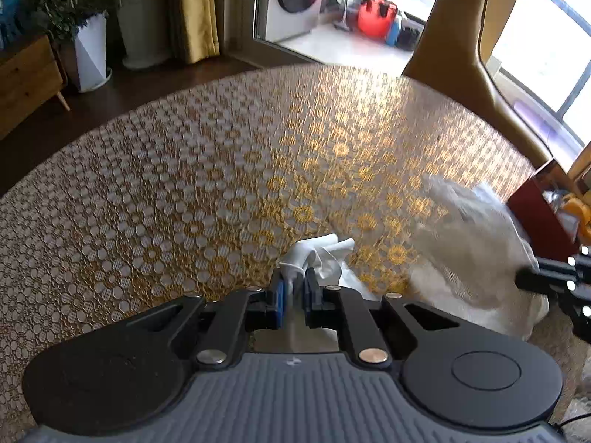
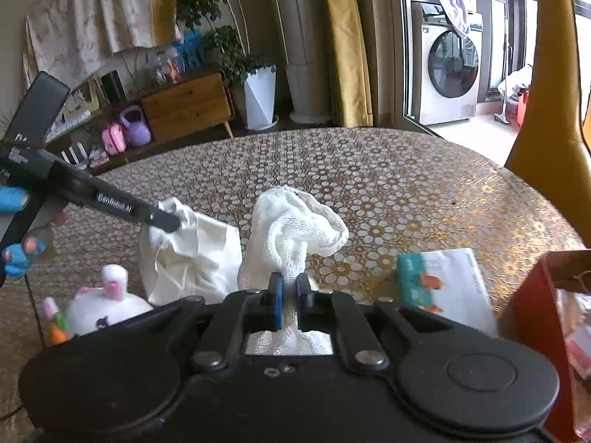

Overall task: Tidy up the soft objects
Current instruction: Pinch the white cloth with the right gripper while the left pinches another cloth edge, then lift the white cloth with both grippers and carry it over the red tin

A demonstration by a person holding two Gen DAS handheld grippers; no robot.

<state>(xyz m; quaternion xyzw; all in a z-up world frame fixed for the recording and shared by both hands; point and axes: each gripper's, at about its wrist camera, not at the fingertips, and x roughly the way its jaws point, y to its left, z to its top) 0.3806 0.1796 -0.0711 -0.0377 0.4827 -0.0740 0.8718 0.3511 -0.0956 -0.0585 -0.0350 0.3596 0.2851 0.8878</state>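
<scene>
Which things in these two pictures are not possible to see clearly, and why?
- Red box, right wrist view: cut by the picture edge, contents unclear.
- Plush toy, right wrist view: lower part hidden behind the right gripper.
- Mesh cloth, left wrist view: blurred.
- Smooth cloth, left wrist view: partly hidden by the left gripper.

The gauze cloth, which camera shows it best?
The right wrist view: the gauze cloth sits centred and sharp, pinched in the right claw. The left wrist view shows it only blurred at the right edge.

Open-weave white gauze cloth; smooth white fabric bag; glossy embossed tablecloth.
</scene>
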